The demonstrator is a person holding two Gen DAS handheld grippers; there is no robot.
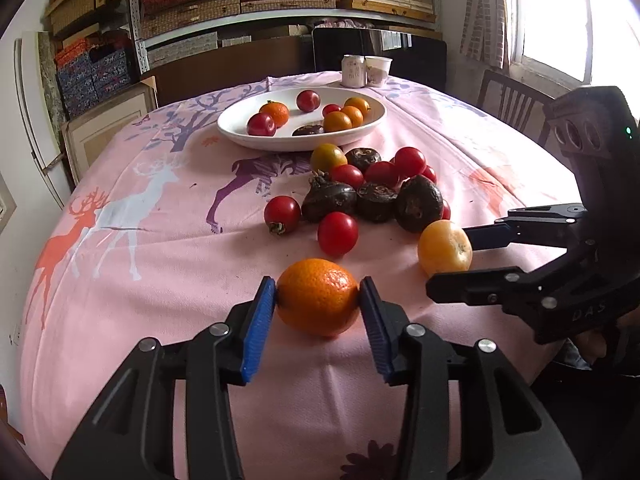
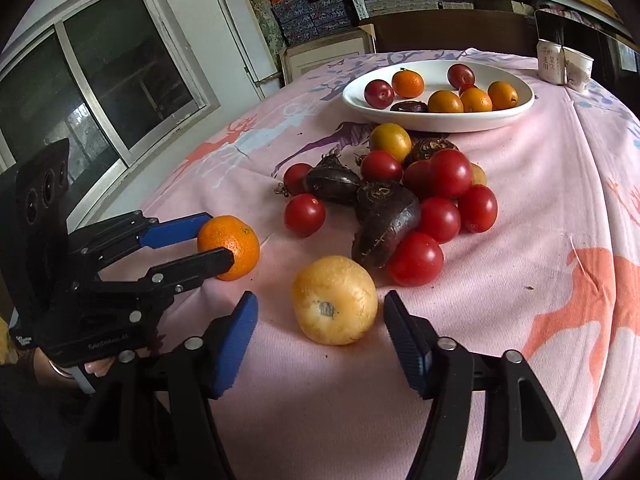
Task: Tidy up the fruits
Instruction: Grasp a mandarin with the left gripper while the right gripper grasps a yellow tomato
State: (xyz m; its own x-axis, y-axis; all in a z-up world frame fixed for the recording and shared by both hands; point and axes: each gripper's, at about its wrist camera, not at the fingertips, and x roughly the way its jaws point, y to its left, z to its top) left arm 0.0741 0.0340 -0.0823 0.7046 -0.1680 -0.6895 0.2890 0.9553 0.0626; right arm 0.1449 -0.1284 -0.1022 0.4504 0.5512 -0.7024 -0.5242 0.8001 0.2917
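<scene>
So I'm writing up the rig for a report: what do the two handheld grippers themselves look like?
Both the left gripper and the right gripper are matte black plastic linkages with silver rivet pins and two fingers faced with ribbed blue pads. Each carries a black block with round lenses; the right one's shows a small green light. Faint lettering marks the bodies. No cables show.

A round orange mandarin [image 1: 318, 297] lies near on the tabletop; a pale yellow fruit [image 2: 335, 300] lies right of it. Red tomatoes [image 1: 338, 234] and dark chestnuts [image 1: 376, 201] are heaped farther away.
</scene>
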